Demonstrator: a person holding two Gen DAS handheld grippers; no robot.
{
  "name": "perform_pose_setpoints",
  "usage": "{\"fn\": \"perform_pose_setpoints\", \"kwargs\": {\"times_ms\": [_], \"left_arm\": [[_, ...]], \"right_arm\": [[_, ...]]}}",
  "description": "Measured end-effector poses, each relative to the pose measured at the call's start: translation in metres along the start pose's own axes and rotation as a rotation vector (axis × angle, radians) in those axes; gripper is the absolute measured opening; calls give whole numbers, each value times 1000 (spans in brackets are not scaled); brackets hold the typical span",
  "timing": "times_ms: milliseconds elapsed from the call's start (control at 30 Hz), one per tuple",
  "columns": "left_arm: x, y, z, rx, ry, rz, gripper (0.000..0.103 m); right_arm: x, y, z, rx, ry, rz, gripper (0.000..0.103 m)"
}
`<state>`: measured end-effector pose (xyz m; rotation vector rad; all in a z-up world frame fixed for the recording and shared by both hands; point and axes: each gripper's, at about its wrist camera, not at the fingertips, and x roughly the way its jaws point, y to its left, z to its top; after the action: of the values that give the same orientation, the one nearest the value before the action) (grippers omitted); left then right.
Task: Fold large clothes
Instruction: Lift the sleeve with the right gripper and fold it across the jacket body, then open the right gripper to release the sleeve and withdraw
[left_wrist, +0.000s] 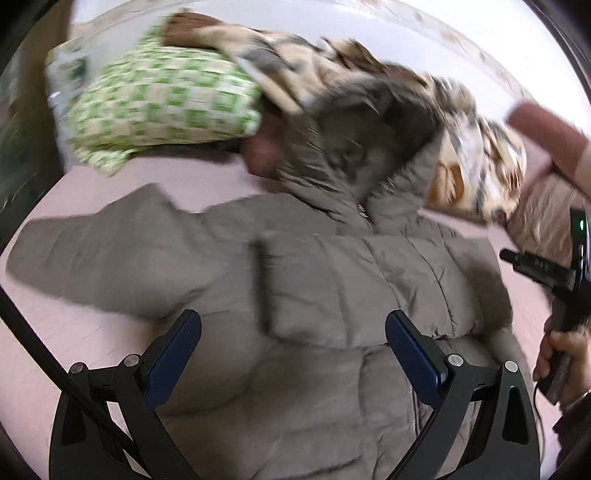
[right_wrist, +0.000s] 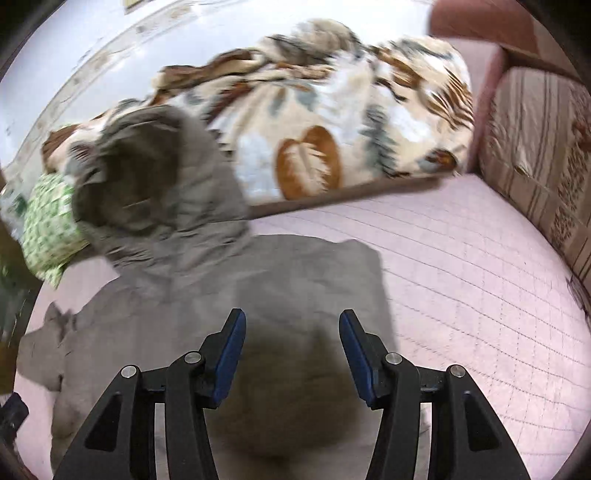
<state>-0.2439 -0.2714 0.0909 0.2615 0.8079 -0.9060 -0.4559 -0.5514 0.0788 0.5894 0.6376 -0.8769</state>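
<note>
A large grey-brown puffer jacket (left_wrist: 314, 302) with a fur-trimmed hood (left_wrist: 354, 144) lies spread on the pink quilted bed (left_wrist: 55, 332). One sleeve stretches to the left in the left wrist view. My left gripper (left_wrist: 293, 323) hovers over the jacket's body, jaws wide apart, nothing between the pads. In the right wrist view the same jacket (right_wrist: 207, 302) and hood (right_wrist: 147, 173) lie below my right gripper (right_wrist: 291, 325), which stands open above the fabric with nothing between its fingers. The other gripper's black handle (left_wrist: 554, 280) and a hand show at the right edge of the left wrist view.
A leaf-patterned blanket (right_wrist: 332, 122) is bunched along the far side of the bed. A green checked pillow (left_wrist: 162, 103) lies at the far left. A brown striped cushion (right_wrist: 535, 155) stands at the right. Bare pink mattress (right_wrist: 480, 277) extends right of the jacket.
</note>
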Motion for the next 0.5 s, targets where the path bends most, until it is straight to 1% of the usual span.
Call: {"fn": "perform_pose_setpoints", "kwargs": {"times_ms": [67, 100, 167, 233, 267, 300, 367, 433, 500], "left_arm": [[21, -15, 2, 46, 29, -25, 100], [30, -19, 3, 57, 48, -19, 100], [54, -22, 2, 76, 96, 35, 100], [76, -14, -1, 61, 164, 108, 100], [91, -4, -5, 30, 216, 146, 100], [100, 5, -8, -7, 253, 130, 102], [104, 15, -9, -52, 270, 88, 103], [101, 10, -6, -21, 269, 99, 103], [95, 10, -5, -32, 253, 94, 103]], "right_arm": [[15, -13, 0, 22, 33, -5, 56], [22, -17, -1, 23, 49, -10, 55], [38, -18, -5, 4, 90, -13, 45], [53, -18, -12, -28, 130, -22, 45], [61, -18, -16, -43, 153, -25, 45], [67, -16, -19, -59, 169, -29, 46], [79, -15, -24, -79, 190, -37, 46], [85, -15, -26, -92, 199, -44, 47], [82, -13, -24, -97, 204, -55, 47]]}}
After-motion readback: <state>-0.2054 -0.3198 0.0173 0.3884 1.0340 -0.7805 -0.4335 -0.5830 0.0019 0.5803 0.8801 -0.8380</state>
